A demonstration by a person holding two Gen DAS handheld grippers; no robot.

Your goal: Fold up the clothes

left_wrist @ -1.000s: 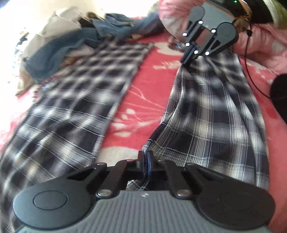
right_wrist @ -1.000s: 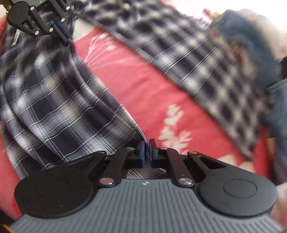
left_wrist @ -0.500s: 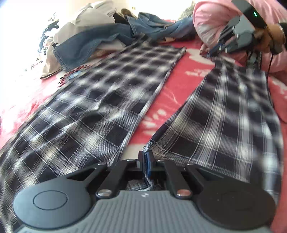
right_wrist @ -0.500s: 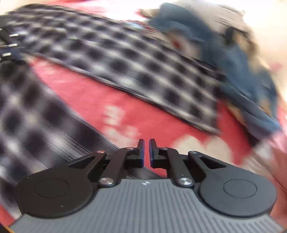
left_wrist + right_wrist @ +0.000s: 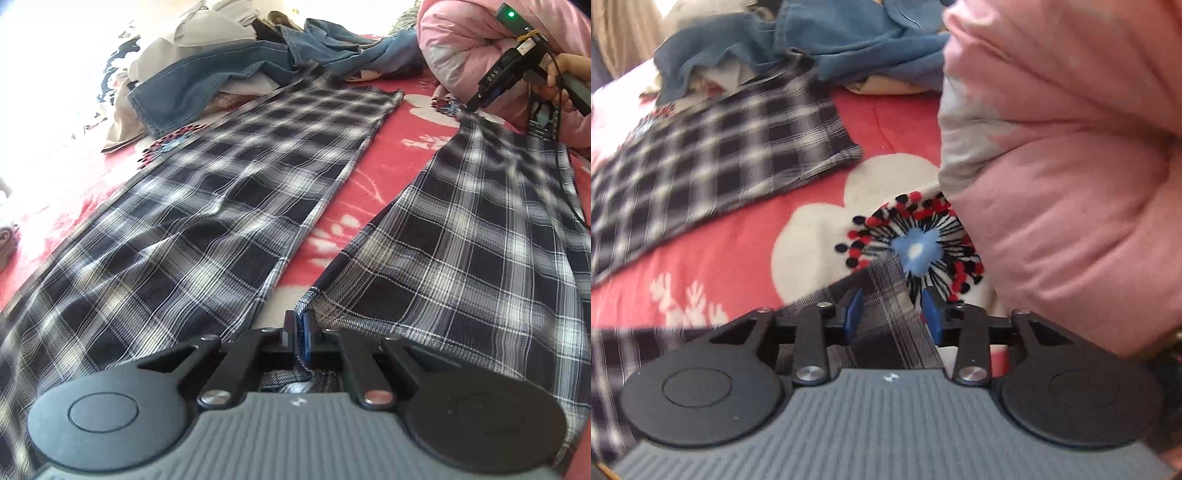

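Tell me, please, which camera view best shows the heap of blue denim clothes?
The left wrist view: the heap of blue denim clothes lies sharp and whole beyond the black-and-white plaid trousers. The right wrist view shows only part of it, cropped at the top edge.

Trousers (image 5: pixel 229 206) on blanket (image 5: pixel 376 173), before clothes pile (image 5: pixel 207 70)

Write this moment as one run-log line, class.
task: fold clothes | left gripper: shut on plaid trousers | right gripper: jaws just opened, hem between, not pinched | surface: red blanket
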